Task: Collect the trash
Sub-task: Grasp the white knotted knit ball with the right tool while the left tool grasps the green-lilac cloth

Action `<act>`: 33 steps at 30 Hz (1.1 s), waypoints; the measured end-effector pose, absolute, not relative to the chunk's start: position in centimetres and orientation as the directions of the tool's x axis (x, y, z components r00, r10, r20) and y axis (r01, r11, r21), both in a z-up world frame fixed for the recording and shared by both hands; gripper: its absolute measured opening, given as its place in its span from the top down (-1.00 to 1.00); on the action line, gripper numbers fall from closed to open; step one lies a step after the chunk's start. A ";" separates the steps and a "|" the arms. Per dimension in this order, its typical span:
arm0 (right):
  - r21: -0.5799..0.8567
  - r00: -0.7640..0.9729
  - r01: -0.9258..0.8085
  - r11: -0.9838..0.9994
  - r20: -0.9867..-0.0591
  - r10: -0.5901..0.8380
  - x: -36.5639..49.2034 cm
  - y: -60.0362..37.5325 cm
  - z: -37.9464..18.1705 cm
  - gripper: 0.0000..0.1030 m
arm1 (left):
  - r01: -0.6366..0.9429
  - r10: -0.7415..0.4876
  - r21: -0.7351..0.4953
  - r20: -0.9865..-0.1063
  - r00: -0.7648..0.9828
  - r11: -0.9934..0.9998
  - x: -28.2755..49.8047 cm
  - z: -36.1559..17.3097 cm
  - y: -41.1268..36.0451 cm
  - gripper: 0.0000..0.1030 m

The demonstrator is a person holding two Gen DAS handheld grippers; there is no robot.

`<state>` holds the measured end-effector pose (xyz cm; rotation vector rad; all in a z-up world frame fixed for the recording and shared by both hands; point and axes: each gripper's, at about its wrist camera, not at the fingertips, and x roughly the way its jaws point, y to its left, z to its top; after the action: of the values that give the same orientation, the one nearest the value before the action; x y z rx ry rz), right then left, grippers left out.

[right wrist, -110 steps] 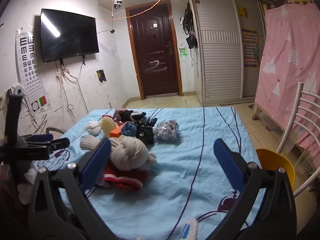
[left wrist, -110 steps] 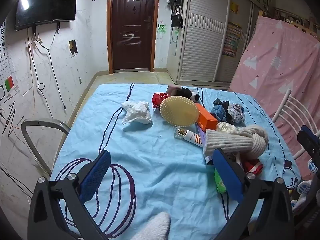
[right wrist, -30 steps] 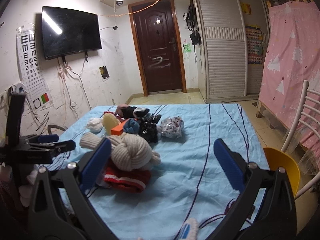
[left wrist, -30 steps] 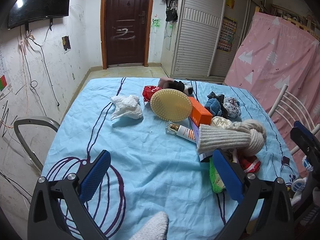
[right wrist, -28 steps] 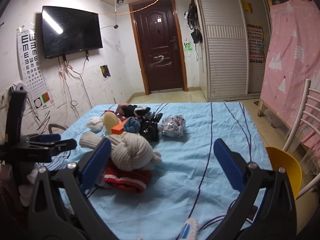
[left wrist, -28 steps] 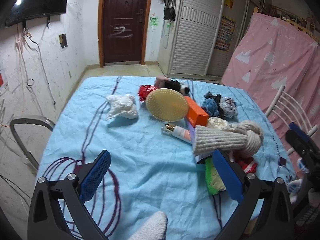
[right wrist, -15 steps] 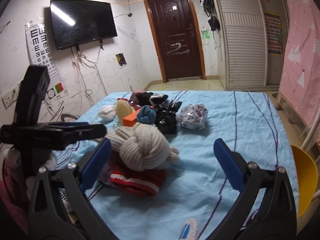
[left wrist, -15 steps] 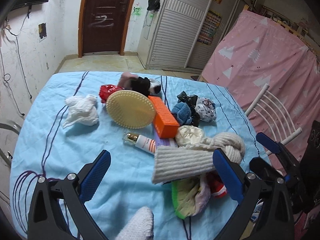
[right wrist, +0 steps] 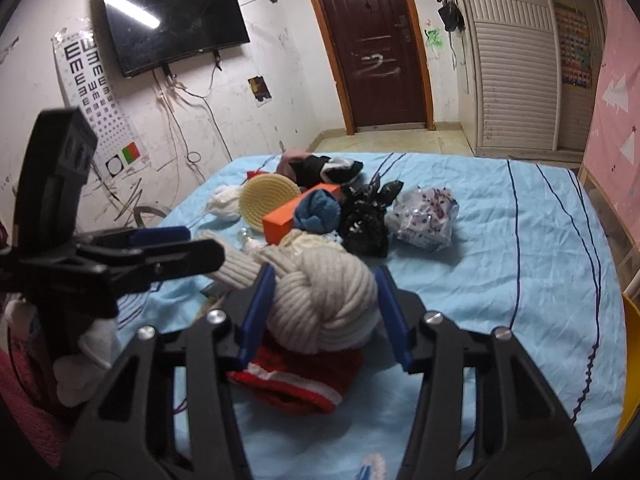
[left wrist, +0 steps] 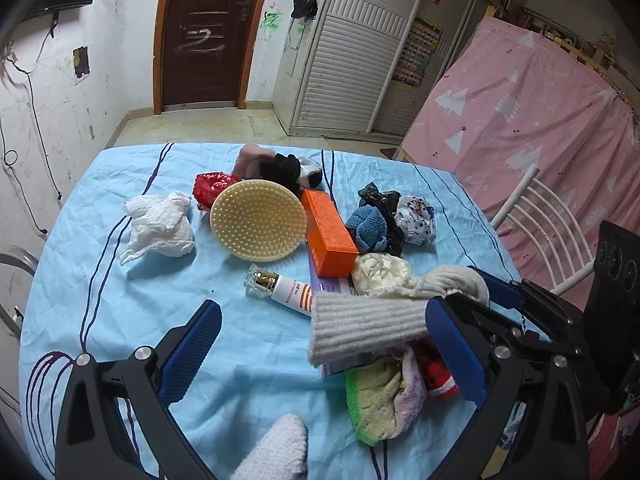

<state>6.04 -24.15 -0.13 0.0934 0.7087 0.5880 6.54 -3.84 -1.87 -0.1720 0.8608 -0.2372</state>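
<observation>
A cream knitted knot of cloth (right wrist: 324, 296) lies on the blue-sheeted table (right wrist: 500, 264), on top of a red-and-white cloth (right wrist: 296, 380). My right gripper (right wrist: 324, 312) has closed around the knot, a pad at each side of it. The knot also shows in the left wrist view (left wrist: 368, 320), with the right gripper (left wrist: 496, 292) at its far end. My left gripper (left wrist: 320, 344) is open above the table's near side, holding nothing. Trash on the table: a crumpled white tissue (left wrist: 158, 228), a red wrapper (left wrist: 212, 188), a black bag (right wrist: 364, 216), a printed plastic bag (right wrist: 426, 216).
Also on the table: a round yellow brush (left wrist: 258, 220), an orange box (left wrist: 328, 232), a cosmetic bottle (left wrist: 280, 288), a blue cloth (left wrist: 368, 228), a green-and-purple cloth (left wrist: 388, 396). A white chair (left wrist: 548, 224) stands at the right, a yellow seat (right wrist: 630, 364) beside it.
My right gripper has moved forward and narrowed from wide open onto the cream knot. My left gripper has swung right and closer over the pile, still open.
</observation>
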 end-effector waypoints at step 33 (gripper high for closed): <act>0.476 0.710 -0.328 0.816 -0.445 0.546 6.0 -34.2 1.9 0.07 | 0.237 -0.260 -0.156 -0.815 0.517 0.959 3.5 -3.0 -7.9 0.44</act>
<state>5.99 -34.24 1.92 0.3805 0.6086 0.4980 3.49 -7.87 -3.02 -0.0255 0.9831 -0.2988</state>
